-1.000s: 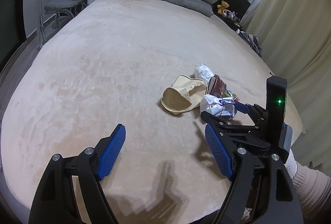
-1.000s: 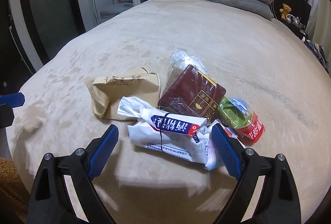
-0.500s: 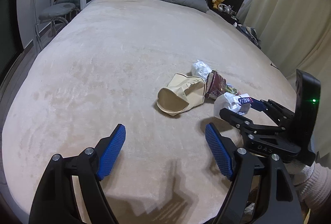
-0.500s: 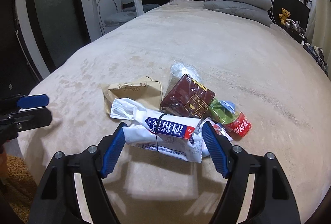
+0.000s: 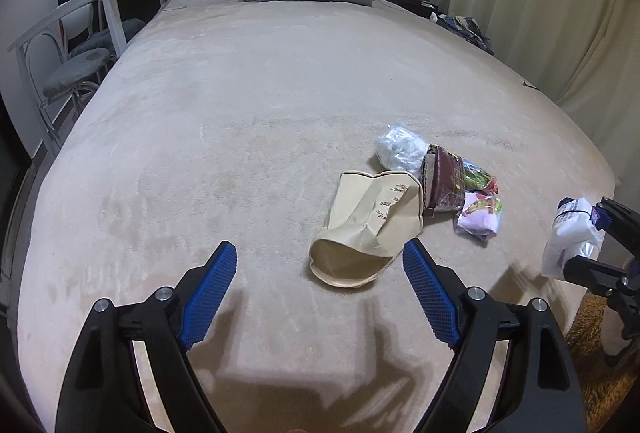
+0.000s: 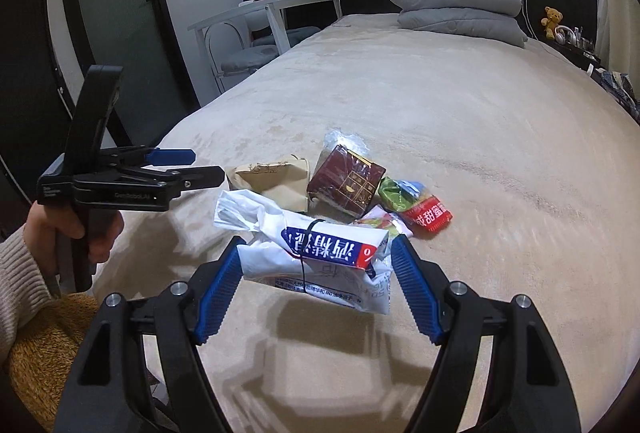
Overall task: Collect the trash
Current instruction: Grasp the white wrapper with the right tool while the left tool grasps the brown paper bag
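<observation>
Right claw [image 6: 316,287]: clamped on crumpled white plastic bag with blue-red label [image 6: 320,257], lifted.
Left claw [image 5: 320,291]: wide open, empty.
Beige paper bag [image 5: 370,229]: 12 to 1 o'clock of left claw, long axis running away; left nearer.

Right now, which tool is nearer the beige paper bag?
Left. The left tool hangs open just short of the beige paper bag's mouth. The right tool is farther off, shut on the white plastic bag, lifted off the bed.

White packet [image 6: 316,265] now lifted off the bed [image 6: 440,113], clamped between right gripper [image 6: 318,291] fingers [image 6: 416,297].
</observation>
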The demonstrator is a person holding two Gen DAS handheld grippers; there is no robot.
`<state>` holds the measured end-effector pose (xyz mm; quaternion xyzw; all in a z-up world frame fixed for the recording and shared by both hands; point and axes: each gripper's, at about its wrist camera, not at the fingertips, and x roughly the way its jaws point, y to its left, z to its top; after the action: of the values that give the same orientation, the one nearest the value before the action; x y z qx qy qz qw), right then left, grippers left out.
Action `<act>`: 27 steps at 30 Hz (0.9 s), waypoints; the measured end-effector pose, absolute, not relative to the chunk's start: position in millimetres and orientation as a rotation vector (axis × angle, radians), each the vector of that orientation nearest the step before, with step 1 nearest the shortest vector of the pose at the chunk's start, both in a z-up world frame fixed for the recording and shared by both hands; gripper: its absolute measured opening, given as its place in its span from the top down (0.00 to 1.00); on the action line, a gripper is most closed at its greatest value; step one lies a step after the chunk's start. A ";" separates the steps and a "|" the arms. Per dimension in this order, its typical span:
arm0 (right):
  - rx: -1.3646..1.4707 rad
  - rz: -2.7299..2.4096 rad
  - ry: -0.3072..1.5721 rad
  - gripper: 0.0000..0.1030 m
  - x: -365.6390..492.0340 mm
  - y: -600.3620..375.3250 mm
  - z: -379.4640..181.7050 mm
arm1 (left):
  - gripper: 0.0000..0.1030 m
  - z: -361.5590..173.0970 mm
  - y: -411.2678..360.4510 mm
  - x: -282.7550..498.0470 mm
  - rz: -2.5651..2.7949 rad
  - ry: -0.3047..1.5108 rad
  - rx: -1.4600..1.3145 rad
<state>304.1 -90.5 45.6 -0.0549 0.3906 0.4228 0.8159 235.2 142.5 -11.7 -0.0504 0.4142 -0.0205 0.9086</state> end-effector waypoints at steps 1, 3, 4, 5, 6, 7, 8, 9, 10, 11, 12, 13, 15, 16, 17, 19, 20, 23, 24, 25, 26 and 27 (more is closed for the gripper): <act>-0.112 0.903 0.836 0.28 305.1 -93.8 46.4 | 0.19 -13.8 138.5 237.9 -0.058 0.858 -0.086; -0.103 0.907 0.842 0.28 305.2 -99.0 47.4 | 0.19 -18.6 132.4 242.8 -0.070 0.869 -0.055; -0.098 0.911 0.844 0.28 304.8 -101.0 47.9 | 0.19 -22.9 130.4 246.5 -0.068 0.885 -0.045; -0.096 0.913 0.845 0.28 305.1 -103.0 48.1 | 0.19 -26.4 129.3 249.7 -0.065 0.901 -0.043; -0.095 0.915 0.845 0.28 304.5 -104.0 48.7 | 0.19 -30.3 128.6 253.0 -0.066 0.914 -0.042; -0.093 0.916 0.845 0.28 304.1 -105.3 49.4 | 0.19 -33.3 127.6 255.7 -0.065 0.921 -0.040; -0.092 0.917 0.844 0.28 304.1 -106.2 49.5 | 0.19 -34.7 127.3 257.7 -0.069 0.923 -0.044; -0.090 0.918 0.844 0.28 304.3 -107.4 49.4 | 0.19 -36.5 127.2 259.7 -0.077 0.925 -0.049; -0.087 0.920 0.845 0.28 304.2 -108.7 49.7 | 0.19 -38.4 127.0 262.3 -0.080 0.929 -0.053; -0.084 0.921 0.847 0.28 304.6 -109.6 49.4 | 0.19 -40.2 127.1 265.2 -0.079 0.932 -0.058; -0.083 0.921 0.848 0.28 304.6 -110.7 49.1 | 0.19 -41.2 126.9 267.6 -0.084 0.934 -0.062; -0.083 0.919 0.850 0.28 304.9 -111.3 48.9 | 0.19 -42.5 126.4 269.8 -0.089 0.935 -0.061; -0.083 0.917 0.854 0.28 305.5 -111.6 48.5 | 0.20 -42.8 126.3 272.7 -0.083 0.929 -0.051; -0.084 0.917 0.854 0.28 305.2 -111.8 48.2 | 0.20 -42.1 127.5 273.6 -0.090 0.924 -0.067; -0.084 0.917 0.854 0.28 305.7 -112.3 47.7 | 0.26 -41.5 127.7 274.0 -0.092 0.921 -0.078; -0.084 0.919 0.854 0.28 305.0 -111.8 48.3 | 0.49 -42.6 129.3 277.2 -0.096 0.940 -0.086; -0.086 0.919 0.849 0.28 304.4 -111.4 48.9 | 0.50 -43.4 128.4 278.4 -0.097 0.953 -0.088; -0.088 0.925 0.839 0.28 303.1 -109.6 50.7 | 0.51 -39.8 128.7 275.8 -0.098 0.945 -0.088; -0.087 0.926 0.837 0.28 302.8 -109.4 50.4 | 0.51 -39.0 127.5 273.4 -0.095 0.942 -0.089; -0.089 0.927 0.836 0.28 302.5 -108.7 50.3 | 0.51 -38.1 127.4 272.3 -0.092 0.939 -0.087; -0.090 0.924 0.839 0.28 303.1 -109.2 48.7 | 0.51 -37.1 128.0 270.7 -0.089 0.935 -0.089; -0.091 0.922 0.843 0.28 304.1 -109.4 47.3 | 0.51 -35.7 128.3 269.6 -0.084 0.932 -0.093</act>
<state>304.1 -109.4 47.3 -0.0426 0.3943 0.4314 0.8103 269.6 128.3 -35.7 -0.0449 0.4489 -0.0407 0.8915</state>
